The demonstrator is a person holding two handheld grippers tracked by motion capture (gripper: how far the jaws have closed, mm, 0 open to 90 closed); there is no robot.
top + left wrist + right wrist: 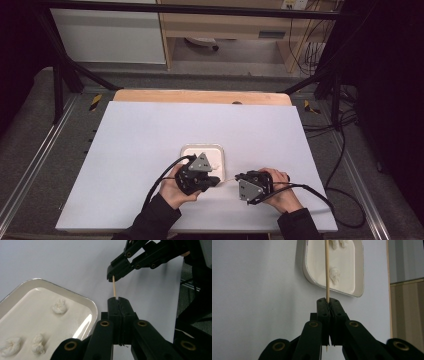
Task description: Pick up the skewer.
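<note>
A thin wooden skewer [114, 287] spans the short gap between my two grippers, just in front of a white tray [202, 148]. My left gripper [119, 299] is shut on one end of it. My right gripper [328, 300] is shut on the other end, with the stick [327, 267] running up past the tray [308, 272]. In the high view the left gripper [217, 180] and the right gripper [238, 177] face each other tip to tip. Three white dough-like lumps [59, 307] lie in the tray [93, 308].
A white board [150, 135] covers the table, and a wooden strip [200, 96] runs along its far edge. Black cables [320, 195] trail from both grippers toward the near side. Dark frame legs and floor cables stand beyond the table's right side.
</note>
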